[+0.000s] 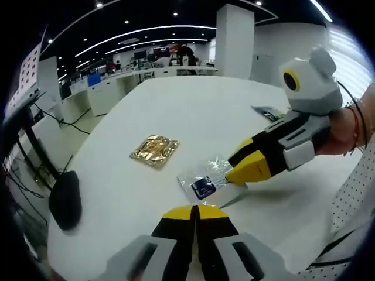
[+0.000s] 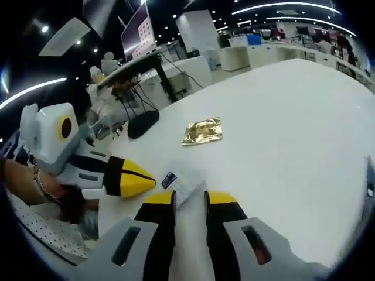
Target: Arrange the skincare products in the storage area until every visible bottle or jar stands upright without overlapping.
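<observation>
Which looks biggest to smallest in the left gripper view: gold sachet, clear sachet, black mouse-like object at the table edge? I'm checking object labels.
1. Black object, largest as seen.
2. Gold sachet and clear sachet: they look alike in size, and the right gripper overlaps the clear one, so I won't rank them.

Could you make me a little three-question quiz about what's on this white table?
1. True or false: the gold sachet is held by a gripper.
2. Which gripper touches the clear sachet? A) left gripper B) right gripper
3. Fill in: the left gripper's jaws are ____.

Key: 1 false, it lies alone on the table. 2 B, its tips are at the sachet's edge. 3 shut, with nothing between them.
</observation>
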{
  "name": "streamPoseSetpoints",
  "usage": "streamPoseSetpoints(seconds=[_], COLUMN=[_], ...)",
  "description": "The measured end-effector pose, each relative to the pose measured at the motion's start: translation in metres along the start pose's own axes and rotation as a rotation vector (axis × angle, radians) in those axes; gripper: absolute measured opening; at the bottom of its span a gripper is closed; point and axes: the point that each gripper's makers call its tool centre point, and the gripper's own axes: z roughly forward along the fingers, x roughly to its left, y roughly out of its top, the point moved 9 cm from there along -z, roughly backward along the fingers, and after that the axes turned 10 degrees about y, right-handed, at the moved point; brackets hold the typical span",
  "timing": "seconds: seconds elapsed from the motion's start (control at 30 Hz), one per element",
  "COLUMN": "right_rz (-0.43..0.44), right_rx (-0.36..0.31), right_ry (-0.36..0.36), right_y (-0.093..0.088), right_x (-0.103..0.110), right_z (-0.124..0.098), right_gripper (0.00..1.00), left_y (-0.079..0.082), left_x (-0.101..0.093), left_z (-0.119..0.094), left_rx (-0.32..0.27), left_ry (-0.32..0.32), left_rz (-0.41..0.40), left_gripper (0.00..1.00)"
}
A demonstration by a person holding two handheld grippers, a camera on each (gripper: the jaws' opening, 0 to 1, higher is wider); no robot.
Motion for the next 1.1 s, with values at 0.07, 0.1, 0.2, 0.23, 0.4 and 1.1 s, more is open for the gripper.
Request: streamPoseSetpoints(seconds=[0.07, 0.1, 0.2, 0.23, 0.4, 1.1], right_rz=[0.004, -0.003, -0.021, -0.031, -0.207, 0.046], right_rx=[0.011, 0.013, 0.023, 0.019, 0.035, -0.223], right_ry=[0.018, 0.031, 0.015, 0.016, 0.006, 0.141], right_y=[0.0, 0.0, 0.001, 0.002, 0.013, 0.03], right_x=[0.002, 0.005, 0.007, 0.008, 0.017, 0.012], right_z=[0.006, 0.011, 0.012, 0.012, 0.01, -0.06], right_gripper=[0.14, 0.14, 0.09, 0.06, 0.0, 0.0], left_y=[0.0, 0.0, 0.001, 0.001, 0.005, 0.034], left_x=[0.0, 0.0, 0.001, 0.001, 0.0, -0.013], left_z=[0.001, 0.003, 0.003, 0.004, 0.005, -0.001], left_rx=[-0.002, -0.002, -0.001, 0.0, 0.011, -0.078], left_ry=[0.001, 0.0, -0.005, -0.006, -0.109, -0.439], left_rz=[0.001, 0.001, 0.001, -0.001, -0.142, -0.301], left_gripper=[0.0, 0.0, 0.0, 0.0, 0.0, 0.17])
